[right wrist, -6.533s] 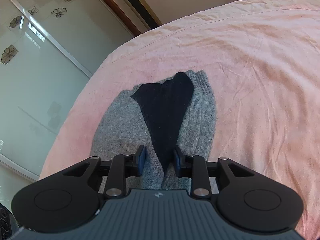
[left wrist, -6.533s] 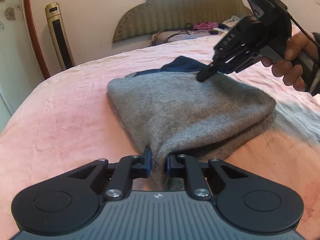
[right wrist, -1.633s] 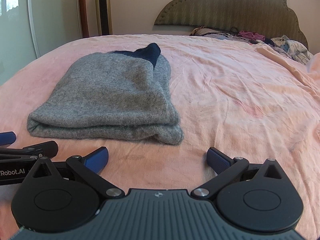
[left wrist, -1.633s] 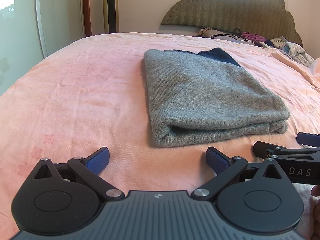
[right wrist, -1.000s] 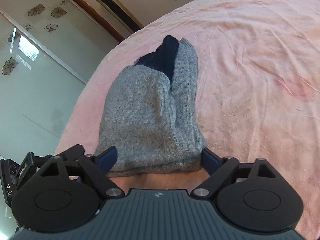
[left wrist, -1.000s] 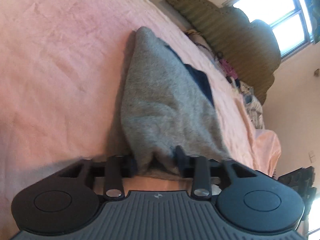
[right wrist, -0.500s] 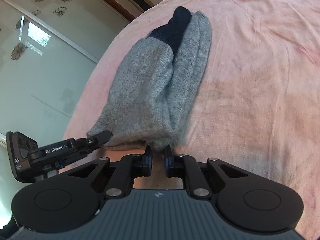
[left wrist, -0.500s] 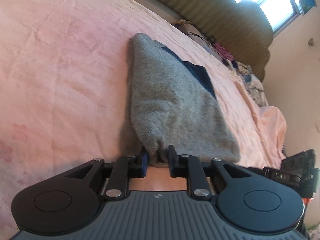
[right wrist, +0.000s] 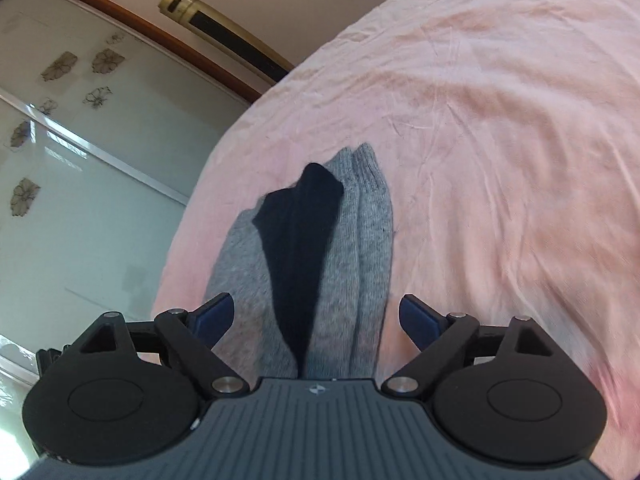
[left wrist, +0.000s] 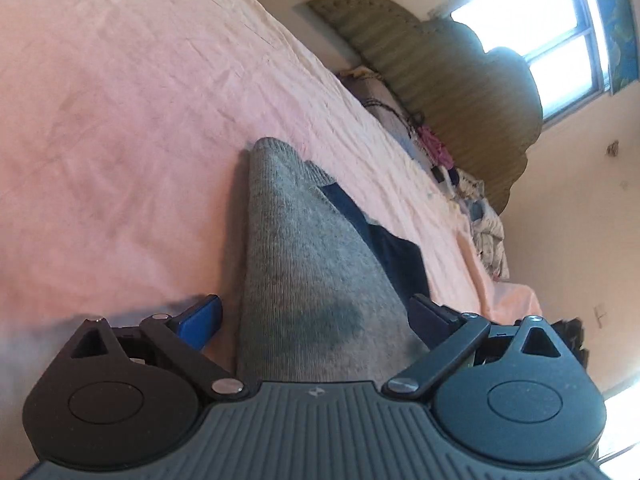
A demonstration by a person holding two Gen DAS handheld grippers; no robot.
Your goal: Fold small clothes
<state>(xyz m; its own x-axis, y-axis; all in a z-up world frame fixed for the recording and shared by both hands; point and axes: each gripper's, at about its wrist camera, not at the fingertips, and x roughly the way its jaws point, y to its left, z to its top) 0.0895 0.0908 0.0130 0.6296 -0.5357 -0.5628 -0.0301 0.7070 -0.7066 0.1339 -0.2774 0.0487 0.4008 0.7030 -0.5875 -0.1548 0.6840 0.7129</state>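
Pink bedsheet (left wrist: 120,120); olive headboard (left wrist: 460,92) under a bright window (left wrist: 540,28)

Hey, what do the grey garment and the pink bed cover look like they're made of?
Grey garment: looks like soft knitted wool or a wool blend, matte, with fine ribbed rows and a fuzzy surface. Pink bed cover: seems a thin woven cotton-like sheet, matte, creased with fine wrinkles. The exact fibre of either can't be told.
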